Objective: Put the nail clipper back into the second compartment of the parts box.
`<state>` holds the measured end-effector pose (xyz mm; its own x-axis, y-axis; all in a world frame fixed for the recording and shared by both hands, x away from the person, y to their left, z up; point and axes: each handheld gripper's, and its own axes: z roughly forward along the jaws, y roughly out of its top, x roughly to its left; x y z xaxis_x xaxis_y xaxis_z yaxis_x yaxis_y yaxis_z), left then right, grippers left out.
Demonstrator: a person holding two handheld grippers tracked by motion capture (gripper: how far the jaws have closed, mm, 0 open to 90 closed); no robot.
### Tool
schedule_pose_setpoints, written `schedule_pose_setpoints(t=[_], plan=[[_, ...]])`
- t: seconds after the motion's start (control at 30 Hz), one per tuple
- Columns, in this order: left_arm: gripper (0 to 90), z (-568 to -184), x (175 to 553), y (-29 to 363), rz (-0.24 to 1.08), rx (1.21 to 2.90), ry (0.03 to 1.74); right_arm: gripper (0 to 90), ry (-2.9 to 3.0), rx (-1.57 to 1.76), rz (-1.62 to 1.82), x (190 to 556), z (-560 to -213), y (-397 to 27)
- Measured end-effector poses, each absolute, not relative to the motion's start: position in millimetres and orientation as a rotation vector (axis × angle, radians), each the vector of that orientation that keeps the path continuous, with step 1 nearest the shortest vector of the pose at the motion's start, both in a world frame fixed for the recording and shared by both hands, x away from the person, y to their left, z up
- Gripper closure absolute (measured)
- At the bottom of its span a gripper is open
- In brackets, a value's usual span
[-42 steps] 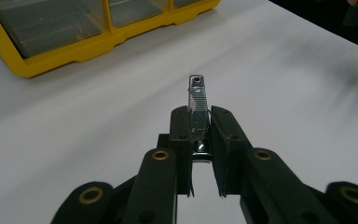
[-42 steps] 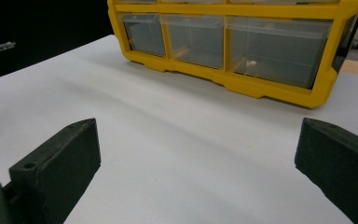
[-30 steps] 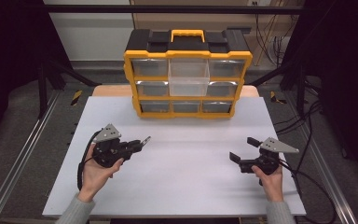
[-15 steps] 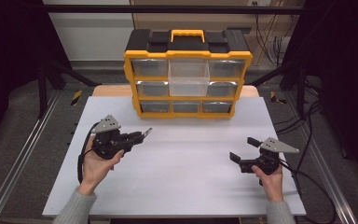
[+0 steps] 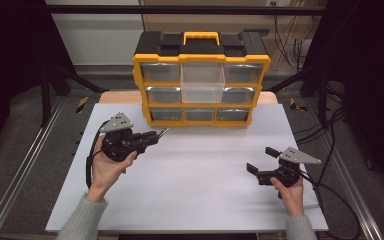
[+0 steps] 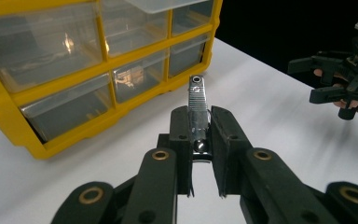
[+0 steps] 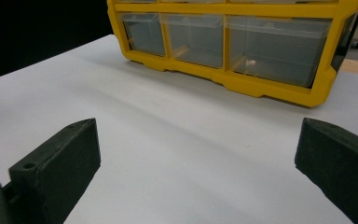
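A yellow and black drawer cabinet (image 5: 202, 80) stands at the back of the white table (image 5: 190, 180); its top middle drawer (image 5: 202, 82) is pulled out. My left gripper (image 5: 152, 137) is shut on a silver nail clipper (image 6: 198, 109), whose tip (image 5: 163, 132) points toward the cabinet's lower left corner. Through the left gripper view the clipper sticks out between the jaws, a little short of the bottom drawers (image 6: 135, 79). My right gripper (image 5: 261, 160) rests open at the table's right, jaws wide apart with nothing between them (image 7: 196, 158).
The cabinet's clear drawers (image 7: 275, 42) fill the far side in the right gripper view. Black cables (image 5: 330, 145) trail off the table's right edge. Metal rails (image 5: 20, 170) run along the left. Open white surface lies between the two grippers.
My left gripper has moved up and forward toward the cabinet with the nail clipper in it. The right gripper has stayed in place.
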<state>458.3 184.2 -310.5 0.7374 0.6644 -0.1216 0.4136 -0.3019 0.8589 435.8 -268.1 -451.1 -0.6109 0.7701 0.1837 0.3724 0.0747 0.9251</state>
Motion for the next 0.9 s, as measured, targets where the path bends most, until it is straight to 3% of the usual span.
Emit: schedule_pose_setpoints(t=[0.9], plan=[[78.9, -275, 470, 165, 0.325, 1.902, 0.777, 0.8, 2.011, 1.137, 1.547, 436, -451, -268]])
